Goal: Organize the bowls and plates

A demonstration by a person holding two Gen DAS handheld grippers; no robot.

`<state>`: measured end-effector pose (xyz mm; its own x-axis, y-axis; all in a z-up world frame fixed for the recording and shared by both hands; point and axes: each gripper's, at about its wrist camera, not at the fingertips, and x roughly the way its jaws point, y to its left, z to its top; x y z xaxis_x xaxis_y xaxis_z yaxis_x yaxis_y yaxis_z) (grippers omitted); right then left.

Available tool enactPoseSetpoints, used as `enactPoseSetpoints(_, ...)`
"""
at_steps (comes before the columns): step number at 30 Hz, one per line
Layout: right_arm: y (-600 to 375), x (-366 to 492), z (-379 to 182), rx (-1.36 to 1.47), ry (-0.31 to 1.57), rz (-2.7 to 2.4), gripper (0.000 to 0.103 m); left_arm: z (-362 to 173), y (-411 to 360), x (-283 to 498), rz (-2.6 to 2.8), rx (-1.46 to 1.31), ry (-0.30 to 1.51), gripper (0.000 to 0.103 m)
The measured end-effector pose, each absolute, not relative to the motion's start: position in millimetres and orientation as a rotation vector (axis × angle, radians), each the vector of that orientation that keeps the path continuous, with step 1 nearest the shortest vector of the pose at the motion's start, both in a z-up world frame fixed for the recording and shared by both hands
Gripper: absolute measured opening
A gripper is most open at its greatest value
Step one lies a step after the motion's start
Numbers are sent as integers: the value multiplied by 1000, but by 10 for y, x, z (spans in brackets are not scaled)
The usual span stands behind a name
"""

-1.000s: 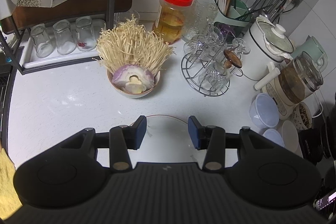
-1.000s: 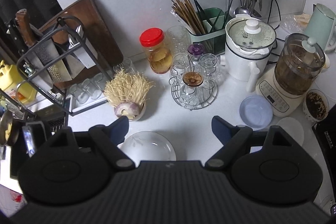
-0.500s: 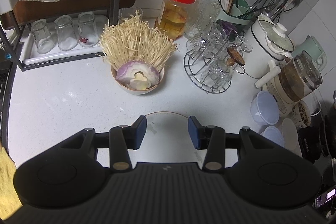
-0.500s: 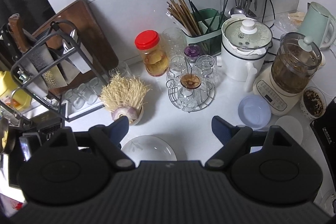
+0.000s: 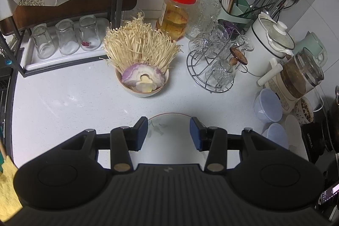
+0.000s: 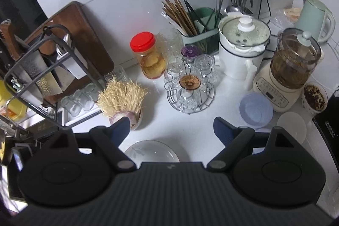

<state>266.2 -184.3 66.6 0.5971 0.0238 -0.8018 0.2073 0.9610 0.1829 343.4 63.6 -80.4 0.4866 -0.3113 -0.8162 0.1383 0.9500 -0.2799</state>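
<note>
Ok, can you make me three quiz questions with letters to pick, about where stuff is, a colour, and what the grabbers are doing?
1. Where does the white leaf-patterned plate lie?
A. on the counter
B. in the wire rack
C. on the jar

2. What colour is the glass jar's lid?
A. green
B. red
C. blue

3. What is the left gripper holding?
A. a spoon
B. a cup
C. nothing

Answers: 1 A, it lies flat on the white counter. 2 B, the lid is bright red. 3 C, its blue pads stand apart with nothing between them.
</note>
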Motion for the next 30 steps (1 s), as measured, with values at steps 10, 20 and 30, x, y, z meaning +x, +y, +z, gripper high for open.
enactPoseSetpoints(10, -1729, 2600, 557, 276, 913, -116, 87, -798, 716, 3453, -283, -147, 1031, 49)
enactPoseSetpoints(20, -1830, 2374, 218, 316, 912, -220, 87, -731, 665, 3510, -336, -86, 1009, 50)
enactPoseSetpoints(30, -2432, 2156, -132, 361, 911, -251, 87, -768, -1, 3495, -399, -68, 1023, 50)
